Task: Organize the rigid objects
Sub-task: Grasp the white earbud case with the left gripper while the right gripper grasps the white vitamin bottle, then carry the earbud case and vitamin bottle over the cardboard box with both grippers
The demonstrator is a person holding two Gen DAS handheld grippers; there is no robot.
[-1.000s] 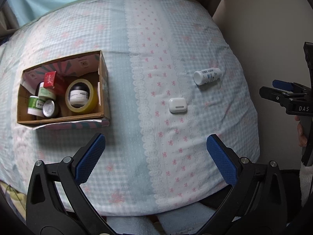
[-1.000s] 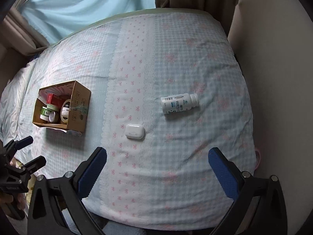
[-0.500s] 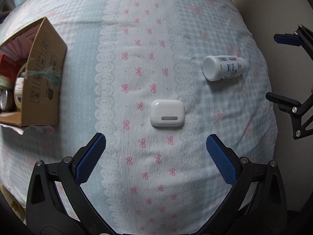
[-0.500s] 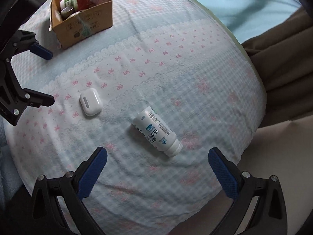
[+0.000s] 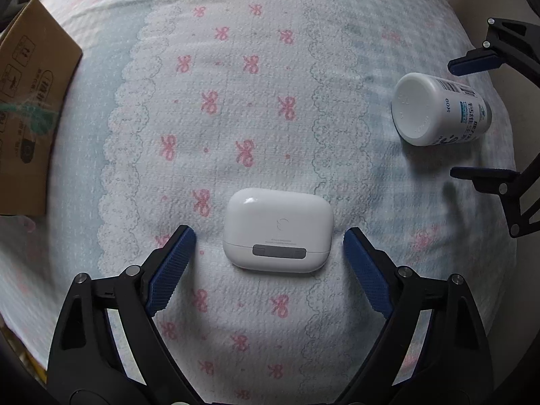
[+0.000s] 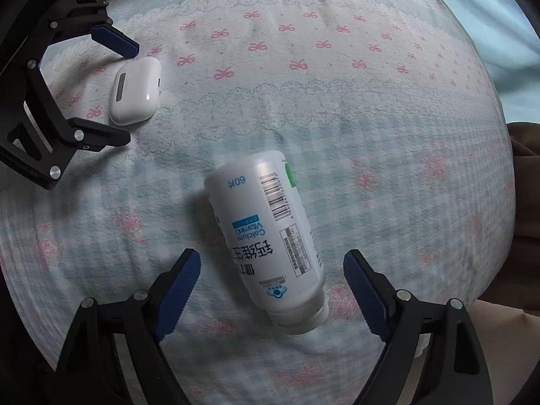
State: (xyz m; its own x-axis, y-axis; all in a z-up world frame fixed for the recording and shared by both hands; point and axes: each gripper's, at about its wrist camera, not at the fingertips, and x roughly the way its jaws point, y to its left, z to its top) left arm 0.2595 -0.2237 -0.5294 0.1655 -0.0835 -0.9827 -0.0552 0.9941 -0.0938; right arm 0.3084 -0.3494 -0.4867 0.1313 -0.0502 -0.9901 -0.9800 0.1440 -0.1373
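On bedspread [image 5: 270, 67] | left gripper [image 5: 270, 246] jaws apart, closing around earbud case [image 5: 278, 233] | right gripper [image 6: 271, 270] likewise, bottle [image 6: 266, 233] | box [image 5: 27, 118] left view only

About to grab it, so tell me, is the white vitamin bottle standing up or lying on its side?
Lying on its side. The vitamin bottle rests lengthwise on the bedspread, label facing up, cap end toward the right gripper, whose pads flank it without touching.

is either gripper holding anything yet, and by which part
Nothing is held. The left gripper straddles the earbud case, the right gripper the vitamin bottle; jaws have been closing, pads not touching.
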